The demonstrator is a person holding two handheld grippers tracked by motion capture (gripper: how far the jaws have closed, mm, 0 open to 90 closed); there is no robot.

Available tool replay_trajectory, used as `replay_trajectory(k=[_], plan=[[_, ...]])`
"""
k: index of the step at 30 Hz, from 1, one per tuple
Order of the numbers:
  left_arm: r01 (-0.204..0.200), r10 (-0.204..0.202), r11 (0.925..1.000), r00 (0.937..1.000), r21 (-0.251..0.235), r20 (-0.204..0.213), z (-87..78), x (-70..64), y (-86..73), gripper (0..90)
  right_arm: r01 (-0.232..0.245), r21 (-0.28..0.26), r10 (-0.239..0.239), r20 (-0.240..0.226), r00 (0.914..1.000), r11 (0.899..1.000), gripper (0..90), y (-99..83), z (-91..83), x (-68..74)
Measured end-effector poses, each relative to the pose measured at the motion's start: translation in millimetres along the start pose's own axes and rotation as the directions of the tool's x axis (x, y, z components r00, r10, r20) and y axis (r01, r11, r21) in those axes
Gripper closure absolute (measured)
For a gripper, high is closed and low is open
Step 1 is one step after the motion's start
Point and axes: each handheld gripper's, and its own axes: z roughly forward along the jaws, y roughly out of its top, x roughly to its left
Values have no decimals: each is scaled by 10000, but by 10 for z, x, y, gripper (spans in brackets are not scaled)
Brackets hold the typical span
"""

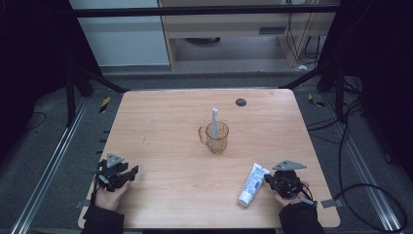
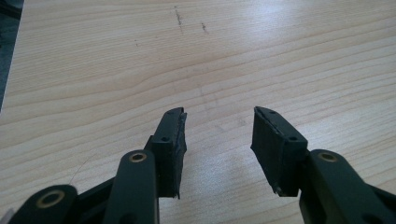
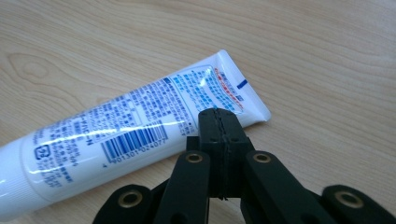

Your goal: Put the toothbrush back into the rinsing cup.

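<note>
A white toothpaste tube (image 1: 252,184) with blue print lies flat near the table's front right, cap toward the front edge. My right gripper (image 1: 269,181) sits just right of it, jaws pressed together with nothing between them; in the right gripper view the shut tips (image 3: 219,113) hover over the tube (image 3: 130,135) near its crimped end. A clear amber mug (image 1: 216,138) stands at the table's middle with a white toothbrush (image 1: 214,123) upright inside. My left gripper (image 1: 130,174) rests at the front left, open; its fingers (image 2: 170,140) frame bare wood.
The wooden table (image 1: 160,117) has a small dark round disc (image 1: 240,102) near its back edge. Metal rails and cables run along the floor on both sides. A person's hands hold both grippers at the front edge.
</note>
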Motion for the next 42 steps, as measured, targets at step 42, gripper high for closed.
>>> replay_trajectory(k=[42], plan=[[-87, 87, 10000, 9999, 47, -59, 22, -14, 5, 535, 553, 417, -543, -244, 9982, 9976, 900, 384, 401, 153]])
